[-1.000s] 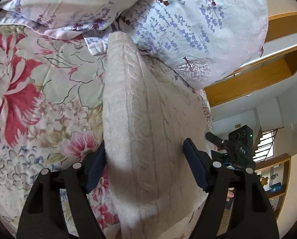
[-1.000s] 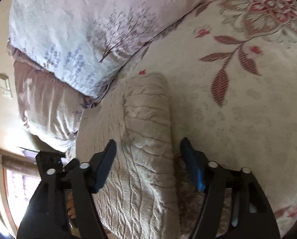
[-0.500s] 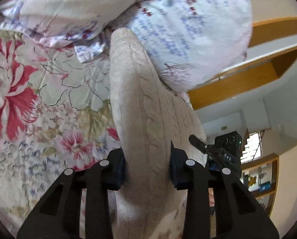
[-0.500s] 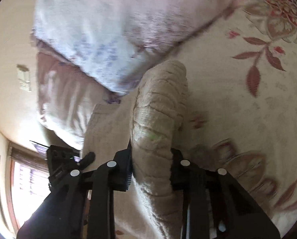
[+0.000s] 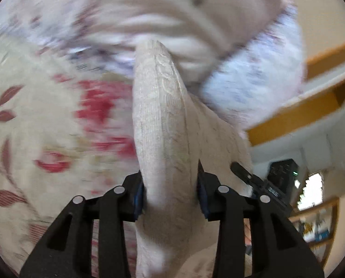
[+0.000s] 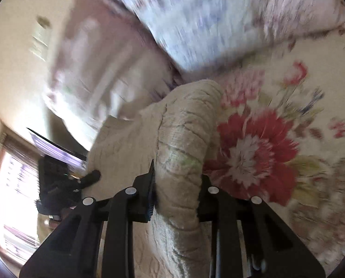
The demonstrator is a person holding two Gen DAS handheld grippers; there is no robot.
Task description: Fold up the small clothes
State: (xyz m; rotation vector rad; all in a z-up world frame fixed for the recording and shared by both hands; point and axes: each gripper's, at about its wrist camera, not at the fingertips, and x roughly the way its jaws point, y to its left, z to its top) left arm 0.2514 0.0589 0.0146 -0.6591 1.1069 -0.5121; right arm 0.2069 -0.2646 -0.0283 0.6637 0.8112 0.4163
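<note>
Both grippers are pinching the same cream cable-knit sweater (image 5: 159,125), so it's hanging up off the bed between them rather than lying flat. From the left wrist camera, the left gripper (image 5: 170,195) is clamping its blue-padded jaws tight around a bunched ridge of the knit, which is running forward from the jaws toward the pillows. From the right wrist camera, the right gripper (image 6: 176,191) is doing the same thing on its side, jaws squeezing a thick roll of the sweater (image 6: 184,139), with the rest of the fabric spreading off to the left of that roll. Each camera is also catching the other gripper's black body poking out from behind the knit. Under all that, the cream bedspread with big red flowers (image 6: 265,143) is showing, smeared with blur in both views, especially the left one (image 5: 56,115). At the head of the bed, the white pillow with a bluish-purple floral print (image 6: 207,23) is sitting just past the end of the sweater, and it's showing in the left view too (image 5: 253,81). Wooden shelving (image 5: 311,106) is visible off to the right in that view.
</note>
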